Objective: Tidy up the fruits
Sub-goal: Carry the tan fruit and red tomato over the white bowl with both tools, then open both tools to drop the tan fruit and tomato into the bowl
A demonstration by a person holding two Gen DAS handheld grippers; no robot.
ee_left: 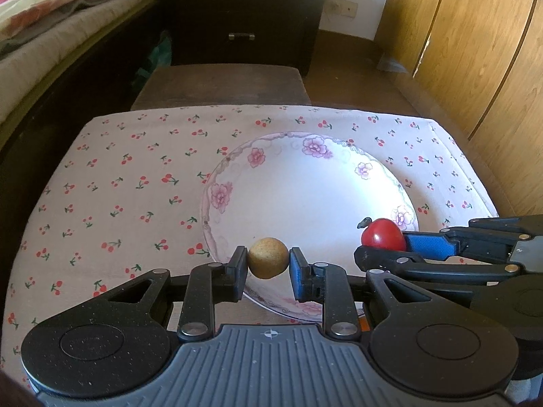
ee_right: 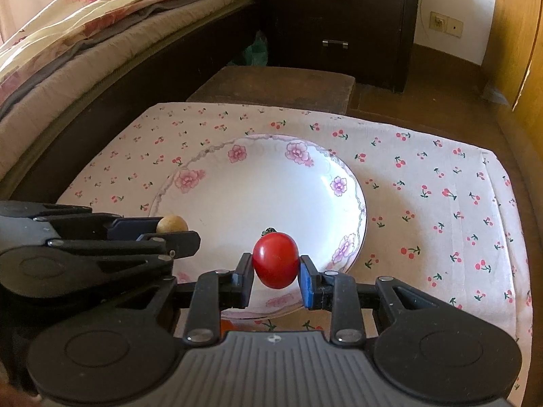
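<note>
My left gripper [ee_left: 268, 263] is shut on a small round tan fruit [ee_left: 268, 257] and holds it over the near rim of a white flowered plate [ee_left: 305, 183]. My right gripper [ee_right: 275, 264] is shut on a red cherry tomato [ee_right: 275, 259] with a dark stem, over the plate's [ee_right: 244, 186] near right part. In the left wrist view the right gripper [ee_left: 381, 244] comes in from the right with the tomato [ee_left: 381, 237]. In the right wrist view the left gripper [ee_right: 173, 229] comes in from the left with the tan fruit [ee_right: 171, 224]. Nothing lies on the plate.
The plate lies on a cherry-print cloth [ee_left: 118, 183] over a low table. A brown stool [ee_left: 220, 83] stands behind it, a dark drawer chest [ee_left: 242, 13] beyond. A bed [ee_right: 85, 40] runs along the left, wooden cabinets [ee_left: 482, 51] on the right. Something orange [ee_right: 230, 325] shows under the plate's near edge.
</note>
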